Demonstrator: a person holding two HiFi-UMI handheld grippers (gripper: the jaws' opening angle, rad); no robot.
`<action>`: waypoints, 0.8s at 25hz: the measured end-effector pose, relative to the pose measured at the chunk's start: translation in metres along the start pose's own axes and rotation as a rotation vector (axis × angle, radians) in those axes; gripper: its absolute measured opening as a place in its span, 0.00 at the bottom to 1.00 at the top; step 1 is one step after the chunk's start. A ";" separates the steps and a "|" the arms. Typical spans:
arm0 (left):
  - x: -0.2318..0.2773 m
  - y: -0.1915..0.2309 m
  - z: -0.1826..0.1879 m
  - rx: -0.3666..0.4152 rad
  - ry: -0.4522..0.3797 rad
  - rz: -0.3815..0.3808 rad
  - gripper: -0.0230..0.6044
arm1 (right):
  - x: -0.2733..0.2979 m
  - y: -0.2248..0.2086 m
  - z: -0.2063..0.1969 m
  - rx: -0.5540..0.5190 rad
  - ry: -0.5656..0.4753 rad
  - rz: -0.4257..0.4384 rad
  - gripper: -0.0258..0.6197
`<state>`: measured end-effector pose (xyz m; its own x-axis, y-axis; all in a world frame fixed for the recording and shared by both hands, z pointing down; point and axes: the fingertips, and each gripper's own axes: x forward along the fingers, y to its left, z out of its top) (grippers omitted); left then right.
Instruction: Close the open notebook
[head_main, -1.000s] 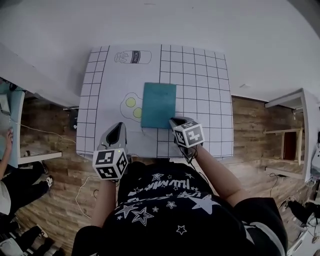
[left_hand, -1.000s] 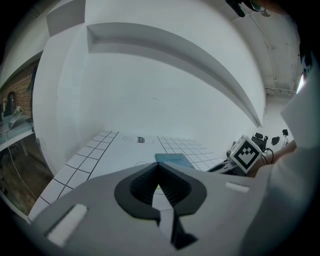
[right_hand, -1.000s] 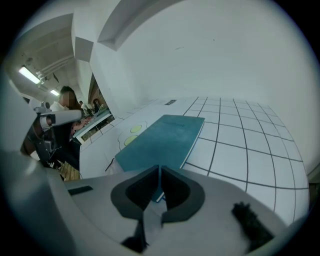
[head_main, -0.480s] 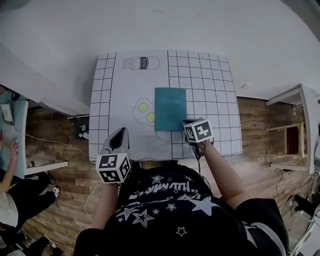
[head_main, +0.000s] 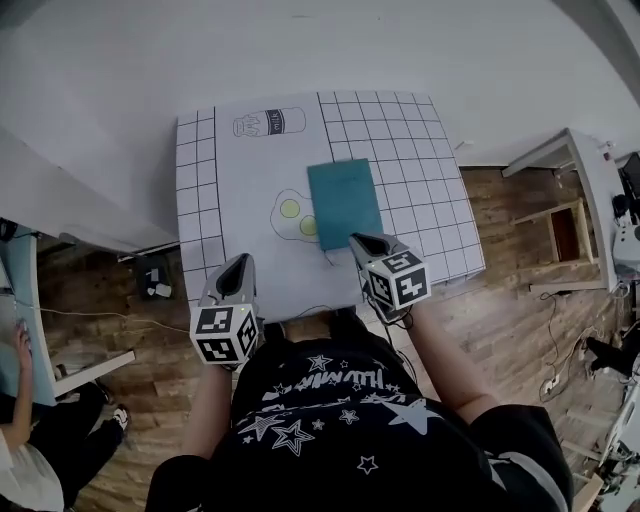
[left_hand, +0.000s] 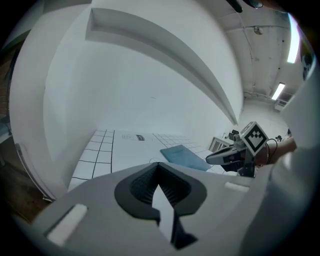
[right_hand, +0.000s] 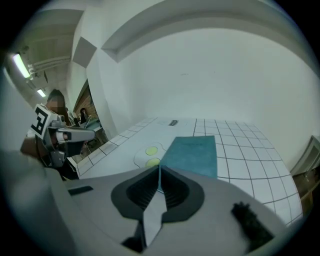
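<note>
White gridded table (head_main: 196, 205) with a milk-bottle drawing (head_main: 268, 122) and a fried-egg drawing (head_main: 291, 215), wooden floor (head_main: 505, 300) around

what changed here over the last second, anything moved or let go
The right gripper has lifted a little, up from the near corner of the notebook, with its jaws shut and empty. The notebook stays closed and flat on the table. The left gripper still waits, shut and empty, at the table's near edge.
</note>
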<state>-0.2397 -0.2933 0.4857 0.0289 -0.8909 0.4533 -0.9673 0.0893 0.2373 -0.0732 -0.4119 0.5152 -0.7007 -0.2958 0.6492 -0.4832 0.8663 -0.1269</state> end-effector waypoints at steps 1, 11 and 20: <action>0.001 0.001 0.000 0.002 0.002 -0.022 0.05 | -0.003 0.011 0.004 -0.004 -0.014 -0.001 0.08; 0.001 -0.006 -0.013 0.044 0.048 -0.198 0.05 | -0.021 0.082 0.002 0.029 -0.056 -0.008 0.08; -0.033 -0.040 -0.008 0.040 -0.016 -0.126 0.05 | -0.061 0.092 0.006 0.032 -0.169 0.031 0.08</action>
<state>-0.2003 -0.2638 0.4685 0.1470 -0.9010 0.4081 -0.9655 -0.0412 0.2570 -0.0779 -0.3166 0.4587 -0.7925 -0.3347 0.5098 -0.4743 0.8637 -0.1703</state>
